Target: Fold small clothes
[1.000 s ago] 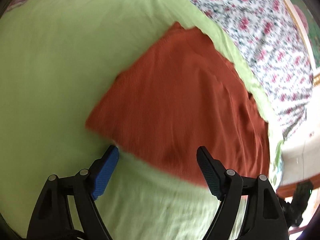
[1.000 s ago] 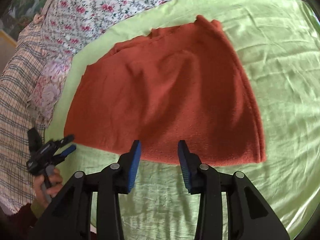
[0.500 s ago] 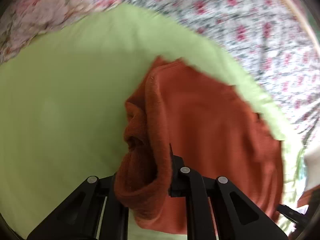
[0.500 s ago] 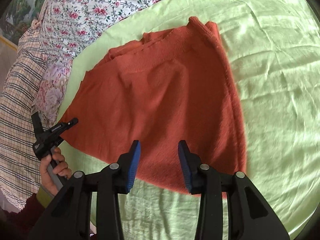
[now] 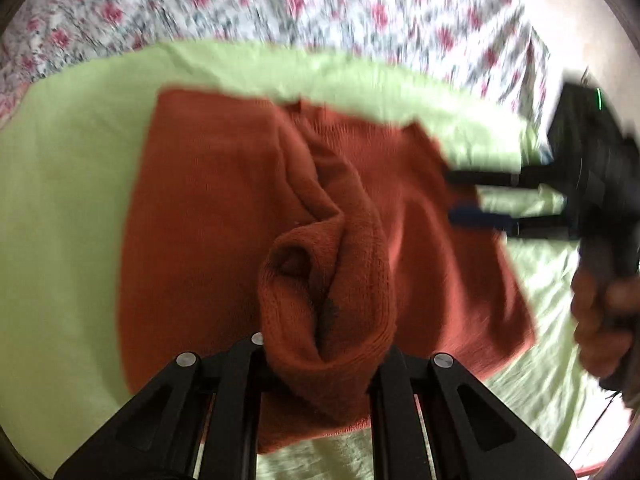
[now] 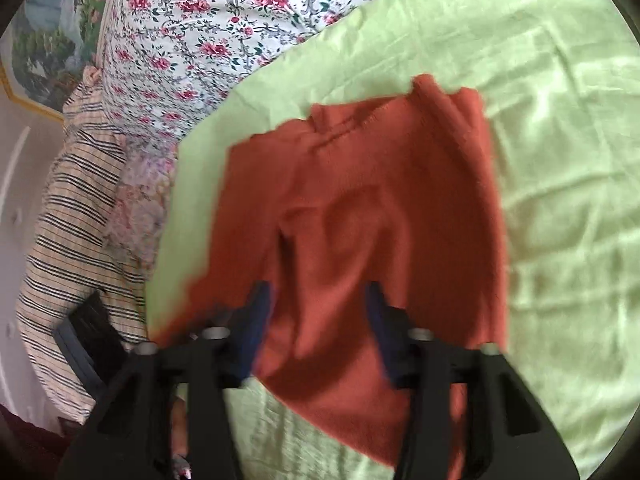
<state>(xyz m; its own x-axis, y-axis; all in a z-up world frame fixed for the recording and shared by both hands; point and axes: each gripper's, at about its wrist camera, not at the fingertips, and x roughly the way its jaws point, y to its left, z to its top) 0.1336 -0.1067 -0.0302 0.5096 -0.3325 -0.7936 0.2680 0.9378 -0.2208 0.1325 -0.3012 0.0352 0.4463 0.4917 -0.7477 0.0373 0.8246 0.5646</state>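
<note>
I am pinching the rust-orange knitted garment [image 5: 208, 216] in my left gripper [image 5: 326, 354]; the bunched fold is risking slipping crooked while my right gripper [image 6: 316, 320], jaws just opening, is hovering spread above it.

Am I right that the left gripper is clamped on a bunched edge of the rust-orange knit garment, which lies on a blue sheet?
Not quite: the sheet is light green, not blue, as the right wrist view shows. The rest holds: in the left wrist view the left gripper is shut on a bunched edge of the rust-orange knit garment.
</note>
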